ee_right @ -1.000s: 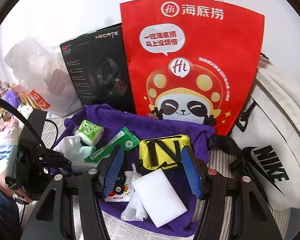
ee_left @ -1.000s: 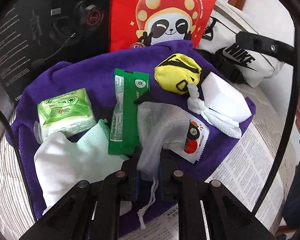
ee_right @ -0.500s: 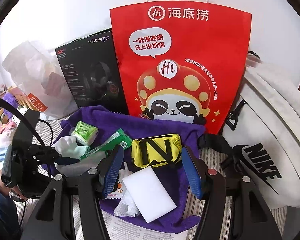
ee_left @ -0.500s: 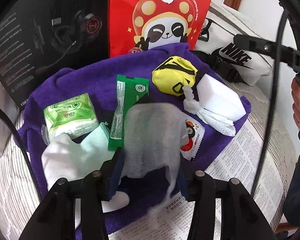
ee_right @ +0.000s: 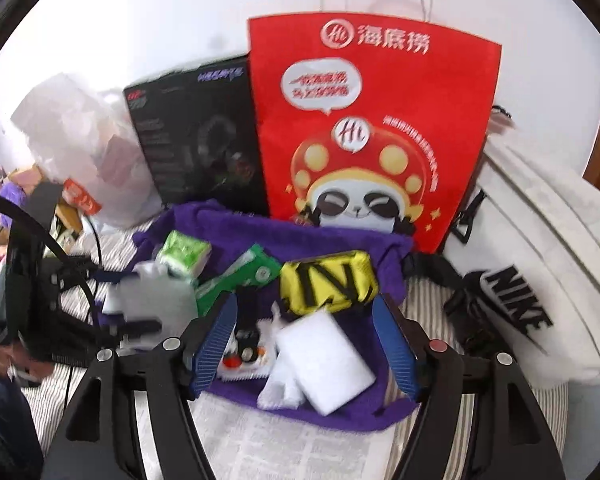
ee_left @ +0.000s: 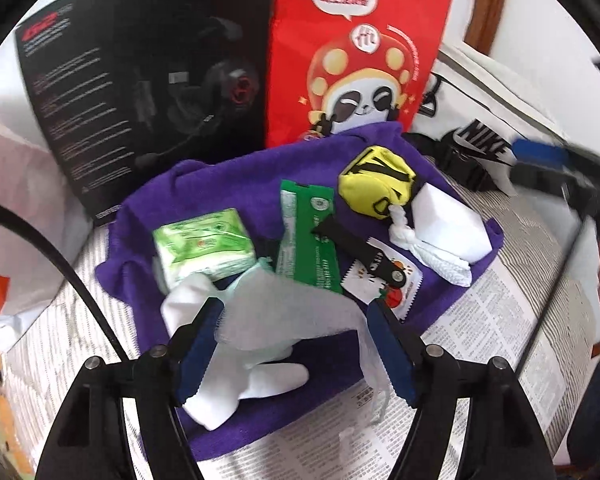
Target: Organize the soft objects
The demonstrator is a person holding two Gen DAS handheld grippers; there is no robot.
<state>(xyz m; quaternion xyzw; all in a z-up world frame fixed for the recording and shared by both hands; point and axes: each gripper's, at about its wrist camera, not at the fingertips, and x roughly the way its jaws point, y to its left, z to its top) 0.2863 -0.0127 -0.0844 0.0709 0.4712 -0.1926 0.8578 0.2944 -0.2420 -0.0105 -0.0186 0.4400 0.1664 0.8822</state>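
Releasing: 1 grey mesh pouch [ee_left: 296, 312], draped between my left gripper [ee_left: 296, 344] blades as the jaws open, over the purple towel [ee_left: 228, 188]. Lift clear of its drawstring, I judge. Right gripper [ee_right: 304, 344]: opening, nothing gripped, above the white sponge [ee_right: 324, 360].

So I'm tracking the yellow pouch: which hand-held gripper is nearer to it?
Right. The right hand-held gripper hovers just before the yellow pouch; the left hand-held gripper sits over the white cloth, farther away.

There were 1 purple towel [ee_left: 228, 184], 1 yellow pouch [ee_left: 374, 184], 1 white sponge [ee_left: 450, 224], 2 green packs [ee_left: 204, 244] [ee_left: 306, 232], 1 red bag [ee_left: 352, 52].
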